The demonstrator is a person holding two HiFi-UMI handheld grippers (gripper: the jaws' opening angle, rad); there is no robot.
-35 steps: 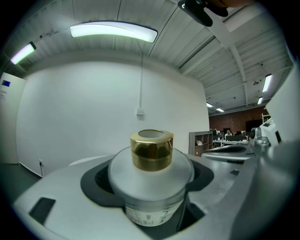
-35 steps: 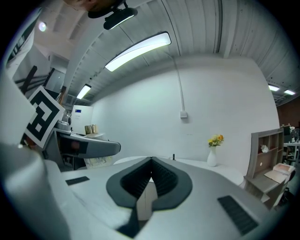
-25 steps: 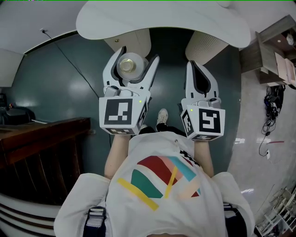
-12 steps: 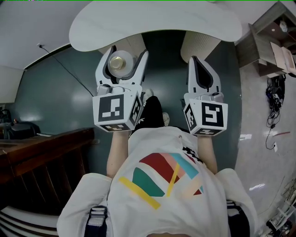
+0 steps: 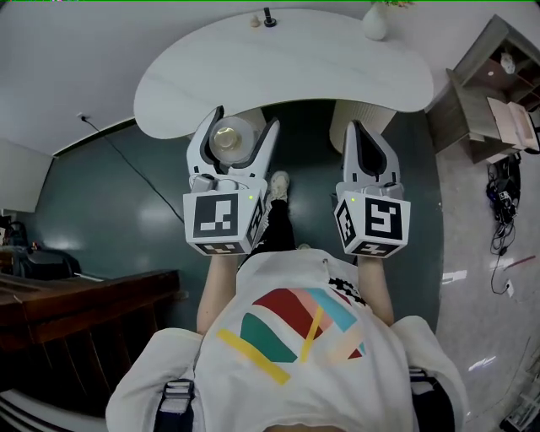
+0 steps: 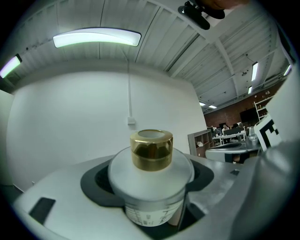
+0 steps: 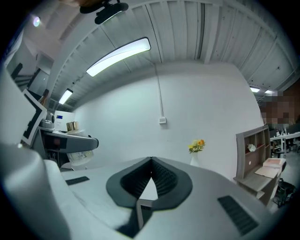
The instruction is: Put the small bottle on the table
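Now, small bottle in left gripper

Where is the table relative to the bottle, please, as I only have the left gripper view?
Observer: The head view shows the white table just ahead. The bottle in the left tool shows against its near edge, height unclear.
Operator: Thank you. Is the right tool carrying anything?
Observer: No, the right tool is empty, its jaws together.
Operator: Is anything on the table already?
Observer: A white vase stands at its far right edge.
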